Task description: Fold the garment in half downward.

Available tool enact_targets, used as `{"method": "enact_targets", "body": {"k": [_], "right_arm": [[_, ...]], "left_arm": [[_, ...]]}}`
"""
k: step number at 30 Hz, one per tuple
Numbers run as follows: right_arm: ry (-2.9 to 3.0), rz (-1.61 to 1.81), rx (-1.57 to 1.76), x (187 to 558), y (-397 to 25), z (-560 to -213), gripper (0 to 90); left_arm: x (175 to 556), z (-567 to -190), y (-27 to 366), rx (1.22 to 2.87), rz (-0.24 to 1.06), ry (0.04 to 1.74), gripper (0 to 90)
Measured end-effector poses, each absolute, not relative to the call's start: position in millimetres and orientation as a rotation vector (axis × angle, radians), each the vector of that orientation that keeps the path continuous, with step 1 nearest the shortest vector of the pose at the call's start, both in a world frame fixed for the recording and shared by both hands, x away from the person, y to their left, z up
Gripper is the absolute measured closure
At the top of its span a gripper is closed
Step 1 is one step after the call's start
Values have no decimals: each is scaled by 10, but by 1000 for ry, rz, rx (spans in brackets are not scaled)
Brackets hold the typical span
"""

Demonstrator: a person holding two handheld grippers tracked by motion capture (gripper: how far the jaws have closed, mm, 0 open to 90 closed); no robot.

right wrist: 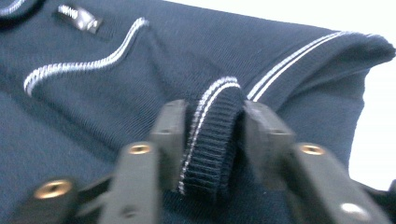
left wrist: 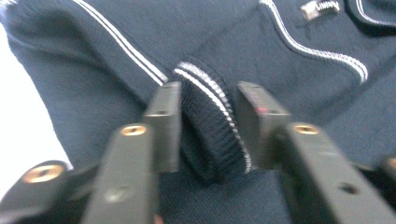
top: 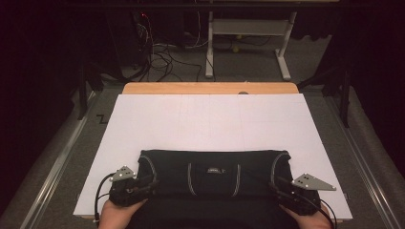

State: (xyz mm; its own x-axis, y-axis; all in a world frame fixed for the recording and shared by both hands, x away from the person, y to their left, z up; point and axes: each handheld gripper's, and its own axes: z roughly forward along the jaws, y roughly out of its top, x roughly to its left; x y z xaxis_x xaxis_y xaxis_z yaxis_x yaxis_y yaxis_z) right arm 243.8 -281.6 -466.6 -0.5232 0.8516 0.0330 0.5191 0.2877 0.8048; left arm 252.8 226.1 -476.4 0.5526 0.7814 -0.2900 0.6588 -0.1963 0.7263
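A dark navy knitted garment [top: 214, 172] with white stitched lines lies folded across the near part of the table. My left gripper [top: 143, 185] is at its left side, shut on a ribbed cuff [left wrist: 211, 126] with white stripes that bulges between the jaws. At the right side, my right gripper [top: 282, 187] is shut on another ribbed, white-striped cuff [right wrist: 212, 135]. A small label [top: 215, 169] sits at the garment's middle; the label [left wrist: 320, 8] also appears at the top of the left gripper view and the label [right wrist: 78, 17] in the right gripper view.
A large white sheet [top: 210, 119] covers the wooden table [top: 210, 88]. Beyond the table are a grey carpeted floor, tangled cables [top: 160, 57] and a white desk frame [top: 248, 33]. Metal rails [top: 57, 162] run along both sides.
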Motion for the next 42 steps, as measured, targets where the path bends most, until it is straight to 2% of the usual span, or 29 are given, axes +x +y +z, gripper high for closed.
{"method": "enact_targets", "body": {"k": [2, 5, 11, 14, 15, 16, 19, 21, 24, 26, 29, 35, 39, 42], "right_arm": [[2108, 1160, 1238, 2424, -2825, -4616, 458], [2025, 1185, 1213, 2468, -2832, -4515, 417], [1951, 1143, 1270, 2695, -2890, -4505, 398], [1919, 1116, 1301, 2830, -2936, -4525, 389], [1896, 1096, 1330, 2923, -2975, -4535, 372], [1896, 1096, 1330, 2923, -2975, -4535, 372], [1856, 1076, 1364, 3053, -3014, -4538, 314], [1848, 1063, 1391, 3160, -3036, -4541, 266], [1838, 1028, 1438, 3300, -3053, -4558, 214], [1847, 1007, 1465, 3369, -3068, -4577, 190], [1870, 963, 1500, 3409, -3082, -4614, 161], [1941, 914, 1527, 3396, -3073, -4682, 162], [1985, 903, 1530, 3370, -3094, -4731, 207], [2007, 938, 1539, 3353, -3115, -4734, 293]], "left_arm": [[2521, -4726, 2278, 1909, 213, 1171, 438], [2552, -4698, 2304, 1876, 237, 1179, 337], [2778, -4644, 2336, 1832, 304, 1226, 267], [2902, -4645, 2348, 1815, 300, 1227, 250], [2947, -4642, 2343, 1804, 300, 1234, 206], [2977, -4638, 2339, 1794, 296, 1235, 206], [3083, -4602, 2300, 1752, 280, 1223, 188], [3150, -4587, 2266, 1758, 300, 1228, 137], [3226, -4607, 2272, 1751, 325, 1260, 115], [3244, -4630, 2303, 1768, 350, 1283, 46], [3248, -4682, 2371, 1797, 338, 1320, 0], [3236, -4766, 2403, 1897, 318, 1359, 0], [3245, -4822, 2388, 1946, 289, 1396, 0], [3252, -4823, 2383, 1948, 289, 1427, 30]]}}
